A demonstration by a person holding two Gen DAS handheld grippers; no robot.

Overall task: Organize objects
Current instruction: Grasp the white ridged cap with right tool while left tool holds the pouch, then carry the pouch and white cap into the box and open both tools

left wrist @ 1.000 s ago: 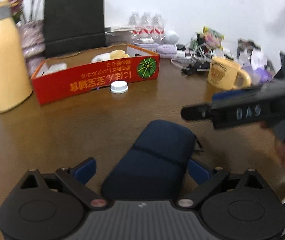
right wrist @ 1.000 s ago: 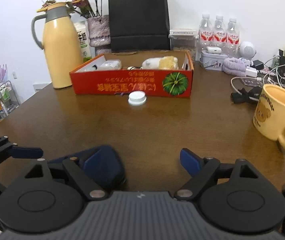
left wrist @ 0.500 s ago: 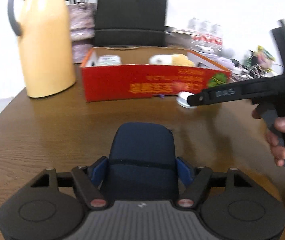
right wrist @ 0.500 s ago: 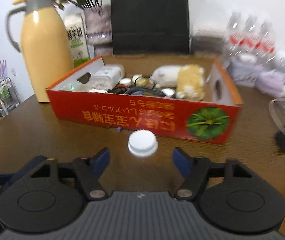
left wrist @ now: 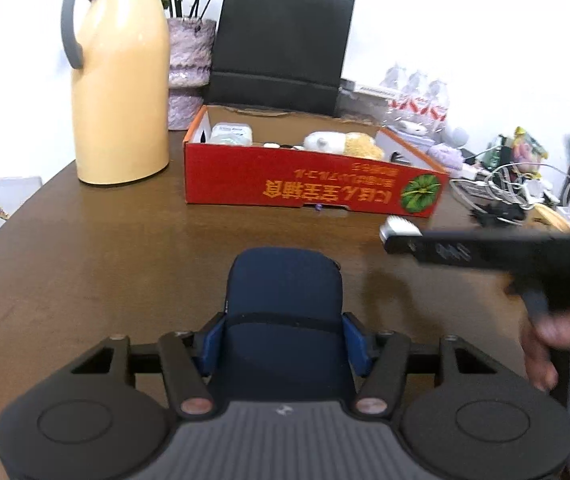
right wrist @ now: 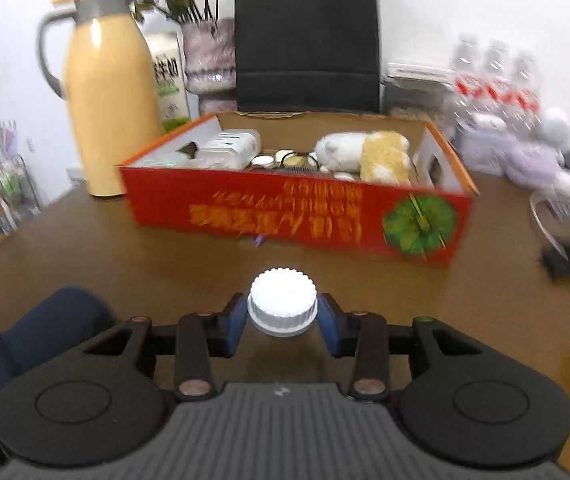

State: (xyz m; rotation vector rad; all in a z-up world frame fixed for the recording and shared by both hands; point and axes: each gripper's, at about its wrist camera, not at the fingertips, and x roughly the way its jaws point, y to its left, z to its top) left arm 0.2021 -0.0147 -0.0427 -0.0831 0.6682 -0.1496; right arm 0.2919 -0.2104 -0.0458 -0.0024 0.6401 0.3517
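Observation:
A dark blue zip case lies on the brown table, and its near end sits between the blue pads of my left gripper. The jaws are closing and both pads touch its sides. A white ribbed cap stands on the table just in front of the red cardboard box. My right gripper is closing on the cap, with a pad against each side. In the left wrist view one of the right gripper's fingers half hides the cap. The case also shows at lower left.
The open box holds a plush toy, jars and a white container. Behind it stand a yellow thermos, a flower vase, a black paper bag and water bottles. Cables clutter the right. A hand grips the right tool.
Both pairs of jaws have narrowed. The left pads came in onto the case as the left view levelled. The right gripper moved forward to the cap and closed around it.

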